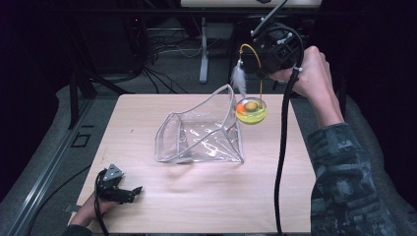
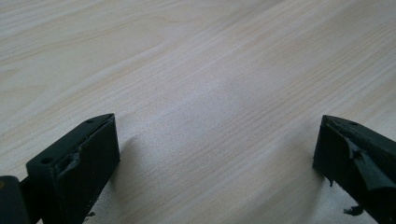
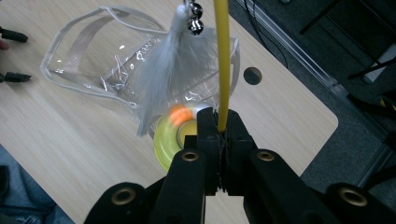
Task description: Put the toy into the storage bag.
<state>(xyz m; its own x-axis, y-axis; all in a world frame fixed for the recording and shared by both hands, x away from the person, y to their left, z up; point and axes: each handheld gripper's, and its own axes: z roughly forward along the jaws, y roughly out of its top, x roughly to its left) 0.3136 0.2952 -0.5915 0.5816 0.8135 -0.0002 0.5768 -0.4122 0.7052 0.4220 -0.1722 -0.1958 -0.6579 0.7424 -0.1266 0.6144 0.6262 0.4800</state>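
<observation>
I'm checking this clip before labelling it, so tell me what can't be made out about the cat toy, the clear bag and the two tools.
- Cat toy: in the right gripper view the right tool covers part of its yellow dish; the orange ball is blurred.
- Clear bag: high view, glare on the plastic leaves its contents unclear.
- Left tool: high view, too small and dark to read its jaw gap; the left gripper view shows them wide apart.
</observation>
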